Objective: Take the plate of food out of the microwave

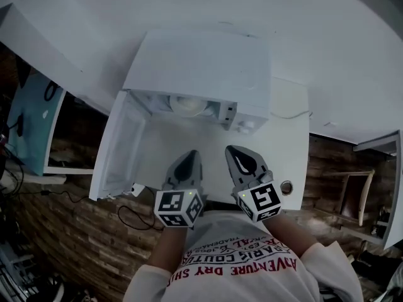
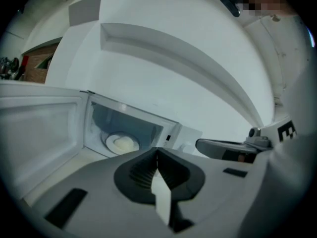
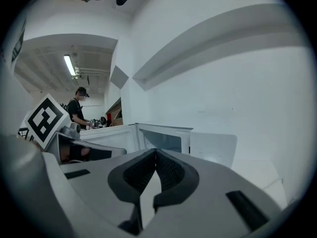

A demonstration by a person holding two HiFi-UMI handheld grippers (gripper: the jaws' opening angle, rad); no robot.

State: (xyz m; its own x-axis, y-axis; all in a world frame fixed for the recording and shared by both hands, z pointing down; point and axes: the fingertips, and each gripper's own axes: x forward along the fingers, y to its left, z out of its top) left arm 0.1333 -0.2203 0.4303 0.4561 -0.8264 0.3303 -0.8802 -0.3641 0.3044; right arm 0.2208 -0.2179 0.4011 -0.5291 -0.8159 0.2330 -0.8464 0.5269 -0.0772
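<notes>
White plate of food (image 1: 187, 104) inside open microwave (image 1: 201, 61), ahead of left tongs (image 1: 189, 159), right tongs (image 1: 238, 155) farther. Both closed, empty.

Soft, even light fills all views; the white wall (image 3: 223, 93) looks almost washed out. A ceiling lamp (image 3: 69, 65) glows in the right gripper view. Inside the microwave (image 2: 129, 123) it is dimmer. Edges bend strongly, corners go black.
</notes>
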